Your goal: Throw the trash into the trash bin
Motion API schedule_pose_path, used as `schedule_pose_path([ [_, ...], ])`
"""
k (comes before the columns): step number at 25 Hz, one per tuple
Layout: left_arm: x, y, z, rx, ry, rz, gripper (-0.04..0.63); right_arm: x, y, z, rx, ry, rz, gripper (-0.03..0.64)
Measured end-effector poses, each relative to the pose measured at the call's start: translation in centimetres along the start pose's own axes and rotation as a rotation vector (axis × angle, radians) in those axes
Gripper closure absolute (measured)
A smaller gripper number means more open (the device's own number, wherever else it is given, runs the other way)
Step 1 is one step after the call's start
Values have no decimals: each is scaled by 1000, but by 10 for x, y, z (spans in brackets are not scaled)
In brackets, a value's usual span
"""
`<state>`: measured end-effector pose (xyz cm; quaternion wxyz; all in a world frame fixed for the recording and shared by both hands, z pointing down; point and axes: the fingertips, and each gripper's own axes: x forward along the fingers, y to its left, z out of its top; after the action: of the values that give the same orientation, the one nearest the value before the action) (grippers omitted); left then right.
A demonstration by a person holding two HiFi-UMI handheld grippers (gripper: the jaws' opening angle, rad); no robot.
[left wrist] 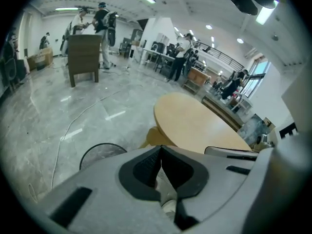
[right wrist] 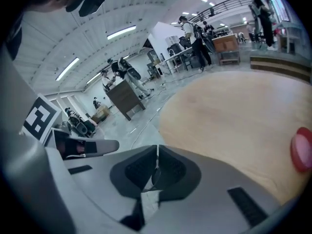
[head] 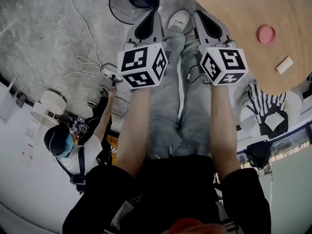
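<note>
The black wire trash bin [head: 127, 5] stands on the grey floor just beyond my left gripper [head: 155, 16]; in the left gripper view the bin [left wrist: 100, 152] shows left of the jaws. Both grippers are held side by side over the person's legs, pointing forward and down. My left gripper [left wrist: 160, 149] is shut, tips touching. My right gripper [head: 199, 14] [right wrist: 157, 149] is shut too, and I make out nothing held in either. On the round wooden table [head: 234, 9] lie a pink round thing [head: 266, 33] [right wrist: 302, 149] and a white flat piece [head: 284, 64].
The person's white shoe [head: 179, 19] is between the gripper tips. Cables [head: 87, 65] run over the floor at left. Another person in a cap [head: 63, 140] crouches at lower left. A striped bag [head: 265, 108] sits beside the table. A wooden cabinet [left wrist: 84, 57] stands far off.
</note>
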<state>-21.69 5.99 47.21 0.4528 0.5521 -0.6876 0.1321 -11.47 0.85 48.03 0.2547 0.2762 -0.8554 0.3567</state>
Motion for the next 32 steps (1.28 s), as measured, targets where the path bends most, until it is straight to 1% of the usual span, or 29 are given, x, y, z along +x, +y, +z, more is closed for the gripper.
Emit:
schedule_pose_path([
  [4,8,-50,6,77,16,-69,586,-41,-40,12,33,-64,-97,600],
  [8,19,-98,3,153,41,-138,586,-82,-85,11,54,-106,-209,600],
  [13,27,-152,-11,214,70,-188,586,-128,-139,5,53,-119,-325,598],
  [17,33,-190,-21,255,89,-220,586,-152,-172,1,14,-97,-396,598],
  [20,38,-212,-28,276,101,-237,586,-161,-188,-3,-51,-55,-427,598],
  [25,44,-245,-42,300,122,-253,586,-168,-209,-12,-142,31,-439,597],
  [29,50,-260,-49,309,133,-257,586,-167,-221,-24,-195,99,-435,597],
  [32,54,-267,-52,315,142,-257,586,-164,-227,-31,-272,158,-431,597],
])
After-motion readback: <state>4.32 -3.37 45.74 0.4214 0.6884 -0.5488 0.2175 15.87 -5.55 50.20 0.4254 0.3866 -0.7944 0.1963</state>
